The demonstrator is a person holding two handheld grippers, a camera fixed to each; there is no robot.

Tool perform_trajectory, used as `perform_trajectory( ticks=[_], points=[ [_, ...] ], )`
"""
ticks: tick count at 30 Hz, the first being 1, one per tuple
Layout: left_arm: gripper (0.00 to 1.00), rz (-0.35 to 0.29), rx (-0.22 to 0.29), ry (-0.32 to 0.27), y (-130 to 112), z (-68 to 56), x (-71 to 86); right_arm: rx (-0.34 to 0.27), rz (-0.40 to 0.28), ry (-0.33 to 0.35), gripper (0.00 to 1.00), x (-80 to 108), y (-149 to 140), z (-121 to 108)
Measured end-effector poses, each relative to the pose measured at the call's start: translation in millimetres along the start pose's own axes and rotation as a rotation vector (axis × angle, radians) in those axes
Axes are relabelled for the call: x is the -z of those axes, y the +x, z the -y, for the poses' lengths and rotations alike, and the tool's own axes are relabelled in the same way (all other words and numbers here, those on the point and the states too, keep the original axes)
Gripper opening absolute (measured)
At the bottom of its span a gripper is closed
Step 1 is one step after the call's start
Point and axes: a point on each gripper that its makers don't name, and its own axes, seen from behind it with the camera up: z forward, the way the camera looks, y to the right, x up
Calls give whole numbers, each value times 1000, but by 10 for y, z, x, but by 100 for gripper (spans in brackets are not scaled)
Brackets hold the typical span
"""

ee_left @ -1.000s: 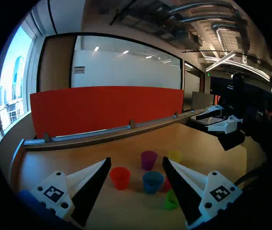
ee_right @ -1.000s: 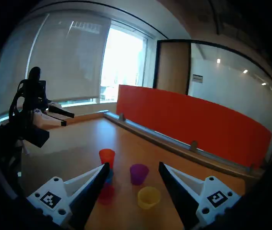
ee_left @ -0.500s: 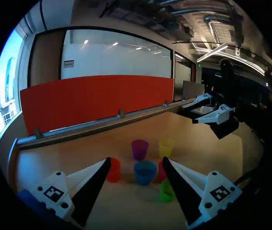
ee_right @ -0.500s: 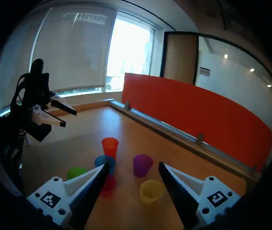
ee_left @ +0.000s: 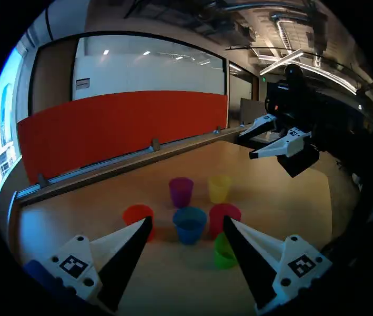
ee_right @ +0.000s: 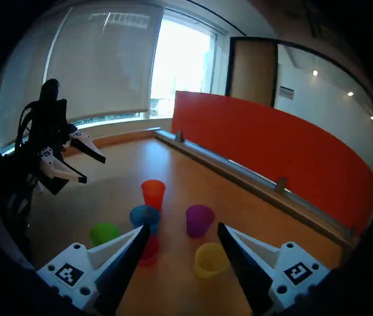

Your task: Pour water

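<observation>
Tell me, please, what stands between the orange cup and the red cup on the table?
The blue cup stands between the orange cup and the red cup. The left gripper view shows the three in a row.

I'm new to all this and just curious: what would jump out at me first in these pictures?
Six bright cups cluster together on the wooden table. Behind them a long red partition runs along the table's far edge. The left gripper and right gripper both hang open above the table, holding nothing.
</observation>
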Motion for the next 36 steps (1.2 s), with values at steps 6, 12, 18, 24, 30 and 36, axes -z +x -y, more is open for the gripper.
perform_trajectory(
  ticks=[6, 12, 18, 24, 30, 36],
  points=[
    [100, 24, -5, -19, -148, -50, -66, -9, 16, 7, 100, -74, -90, -23],
    [100, 44, -6, -40, -277, -110, -118, -9, 29, 14, 100, -153, -163, -38],
    [100, 62, -7, -73, -412, -208, -163, -7, 41, 19, 100, -234, -215, -47],
    [100, 74, -25, -106, -528, -324, -215, 4, 51, 24, 100, -290, -255, -43],
    [100, 92, -40, -127, -628, -413, -272, 8, 57, 28, 100, -346, -260, -38],
    [100, 106, -39, -148, -723, -496, -319, 8, 66, 30, 100, -399, -306, -51]
  ],
)
